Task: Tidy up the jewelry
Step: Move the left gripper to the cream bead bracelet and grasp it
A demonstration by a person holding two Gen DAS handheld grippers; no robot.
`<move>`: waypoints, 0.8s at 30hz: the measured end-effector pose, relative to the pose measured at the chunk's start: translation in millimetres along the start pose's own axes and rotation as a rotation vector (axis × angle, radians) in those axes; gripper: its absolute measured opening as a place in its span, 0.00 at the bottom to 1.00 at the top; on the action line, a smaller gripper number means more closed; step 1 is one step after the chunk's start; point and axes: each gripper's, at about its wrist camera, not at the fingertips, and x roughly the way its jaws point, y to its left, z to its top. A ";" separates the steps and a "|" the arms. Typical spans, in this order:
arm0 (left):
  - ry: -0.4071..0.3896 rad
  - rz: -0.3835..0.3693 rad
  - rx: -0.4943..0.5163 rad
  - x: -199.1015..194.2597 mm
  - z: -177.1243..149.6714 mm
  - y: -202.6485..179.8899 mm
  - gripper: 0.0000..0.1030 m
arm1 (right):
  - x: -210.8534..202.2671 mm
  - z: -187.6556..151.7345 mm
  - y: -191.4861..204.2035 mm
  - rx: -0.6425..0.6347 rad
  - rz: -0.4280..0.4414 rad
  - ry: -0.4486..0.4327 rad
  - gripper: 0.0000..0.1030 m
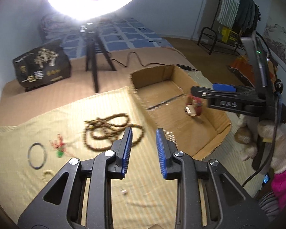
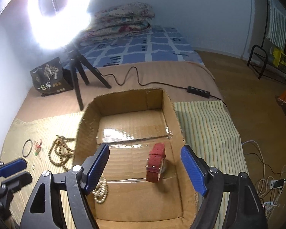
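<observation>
A shallow cardboard box lies on a striped cloth. Inside it are a red-strapped watch and a pearl strand. My right gripper is open and empty, hovering over the box with the watch between its fingers' line of sight. My left gripper is open and empty above the cloth, just right of a brown bead necklace. A black ring bangle, a red-green charm and a small pale bead chain lie further left.
A ring light on a black tripod stands behind the box, its cable and switch running right. A black printed bag sits at back left. Folded quilts lie on the bed. A small white piece lies near my left gripper.
</observation>
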 end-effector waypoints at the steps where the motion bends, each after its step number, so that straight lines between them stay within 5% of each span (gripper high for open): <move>1: -0.013 0.015 -0.002 -6.8 -2.5 8.8 0.38 | -2.5 -0.2 3.4 -0.003 0.009 -0.005 0.77; 13: -0.071 0.105 -0.138 -51.6 -33.5 107.3 0.49 | -15.9 -3.0 60.7 -0.076 0.127 -0.035 0.78; 18: -0.063 0.129 -0.207 -58.2 -51.0 141.9 0.49 | -14.8 -2.8 87.0 -0.106 0.167 -0.037 0.90; 24: -0.016 0.141 -0.266 -48.6 -77.3 175.4 0.49 | -0.1 -0.5 121.6 -0.138 0.201 -0.011 0.90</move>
